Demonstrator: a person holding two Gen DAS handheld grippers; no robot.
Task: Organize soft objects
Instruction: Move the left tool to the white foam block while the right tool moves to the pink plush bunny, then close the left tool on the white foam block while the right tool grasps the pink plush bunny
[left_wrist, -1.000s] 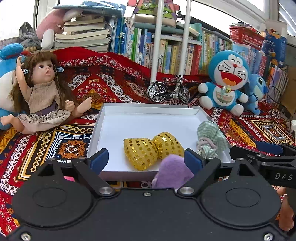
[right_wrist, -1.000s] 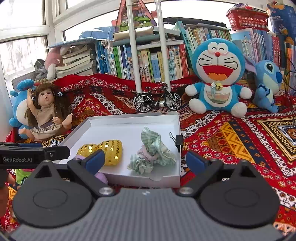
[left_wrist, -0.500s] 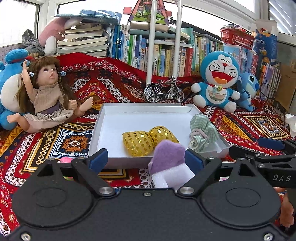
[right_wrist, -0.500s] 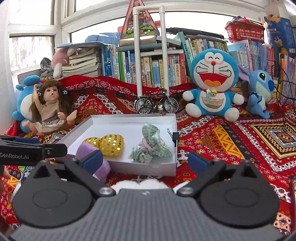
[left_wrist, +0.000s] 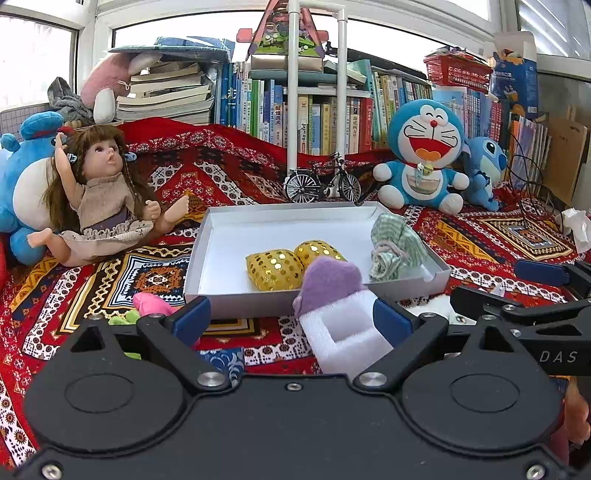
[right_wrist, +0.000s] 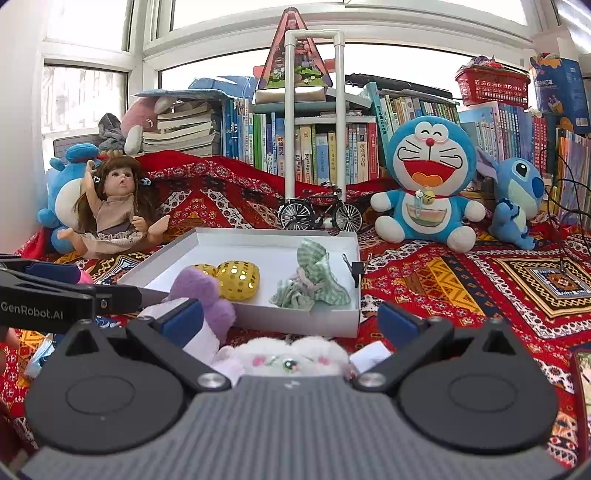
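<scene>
Two gold sequined pillows (left_wrist: 291, 267) and a crumpled green striped cloth (left_wrist: 393, 247) already lie inside the white box (left_wrist: 236, 236), near its front wall, the cloth toward the right front corner. Left to sort, by the look of it: a purple-and-white plush (left_wrist: 334, 306) lying on the patterned blanket (left_wrist: 110, 280) just outside the box's front wall, a white fluffy toy (right_wrist: 291, 356) beside it, and a pink and green piece (left_wrist: 147, 304) near the front left corner.

The left hand-held gripper (left_wrist: 291, 321) has just been opening; its jaws stand wide with the purple plush between them, unpressed. The right hand-held gripper (right_wrist: 291, 319) is released over the white toy, gripping nothing.

A doll (left_wrist: 99, 199), a model bicycle (left_wrist: 323, 182) and a blue cat plush (left_wrist: 424, 155) ring the box's back edge, clear of the route.
</scene>
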